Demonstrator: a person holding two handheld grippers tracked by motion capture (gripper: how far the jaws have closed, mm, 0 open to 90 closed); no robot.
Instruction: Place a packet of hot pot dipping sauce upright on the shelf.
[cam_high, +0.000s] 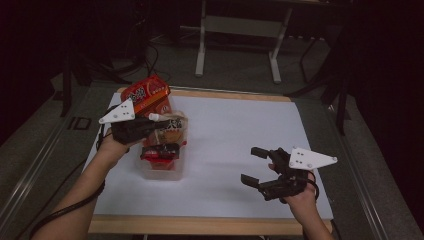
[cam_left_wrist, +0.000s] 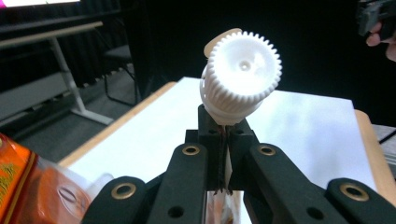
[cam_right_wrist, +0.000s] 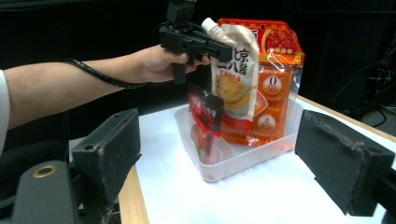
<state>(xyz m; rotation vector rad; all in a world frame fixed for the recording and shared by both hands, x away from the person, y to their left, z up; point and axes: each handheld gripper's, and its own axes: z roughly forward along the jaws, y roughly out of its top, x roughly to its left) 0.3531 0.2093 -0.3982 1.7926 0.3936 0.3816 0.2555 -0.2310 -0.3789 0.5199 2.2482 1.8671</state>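
Left gripper (cam_right_wrist: 205, 46) pinches white spouted sauce pouch (cam_right_wrist: 236, 74) just below its ribbed white cap (cam_left_wrist: 243, 77) — jaws clamped shut on neck, so pouch hangs upright over clear plastic tub (cam_right_wrist: 243, 158) beside orange packets (cam_right_wrist: 273, 93). Right gripper (cam_high: 260, 167) waits apart over white table (cam_high: 235, 125), jaws wide, empty.

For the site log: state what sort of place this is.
Probably a lab or studio set up for recording. A white-covered table stands among dark curtains, a bare desk frame stands behind it, and cables trail over the grey floor.
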